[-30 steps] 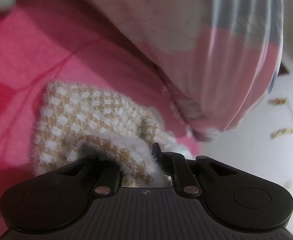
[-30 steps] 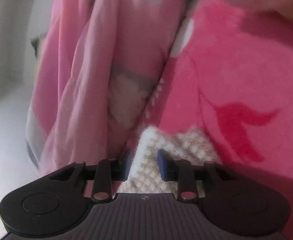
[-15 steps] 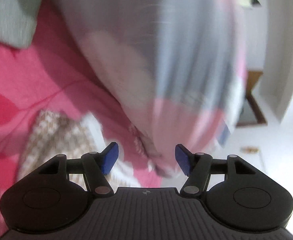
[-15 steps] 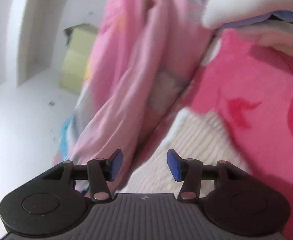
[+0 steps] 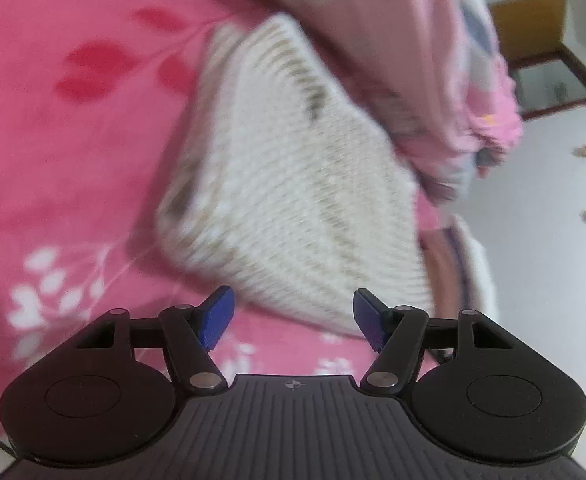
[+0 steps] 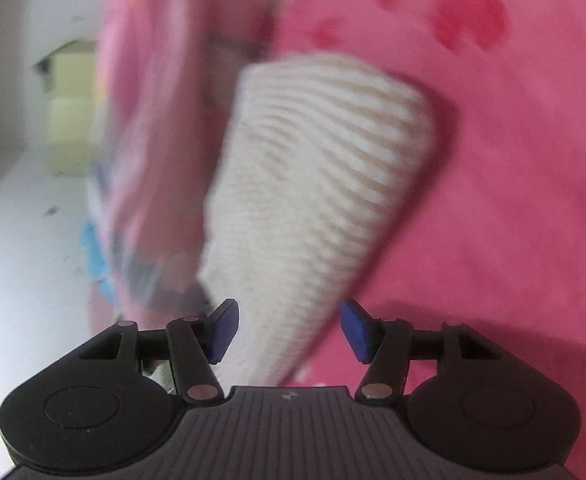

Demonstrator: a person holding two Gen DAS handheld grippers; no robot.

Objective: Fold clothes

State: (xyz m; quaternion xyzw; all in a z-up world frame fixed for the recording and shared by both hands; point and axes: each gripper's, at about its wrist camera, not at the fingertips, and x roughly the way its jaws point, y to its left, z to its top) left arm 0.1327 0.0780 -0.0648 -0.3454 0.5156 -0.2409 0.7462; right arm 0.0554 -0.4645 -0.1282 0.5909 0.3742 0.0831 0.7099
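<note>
A folded cream-and-tan knit garment lies on the pink flowered bedspread. In the left wrist view it sits just ahead of my left gripper, whose jaws are opening with nothing pressed between the blue pads. In the right wrist view the same garment stretches away from my right gripper. Its near end shows between the opening jaws, and the pads stand clear of it. Both views are blurred by motion.
A bunched pink, grey and blue quilt hangs off the bed edge beside the garment, also seen as the quilt. Pale floor lies beyond it, with a wood-framed panel and a yellowish box.
Both grippers have let go of the knit garment, spread their jaws and drawn back from it. The garment now lies folded in fuller view on the bedspread.
</note>
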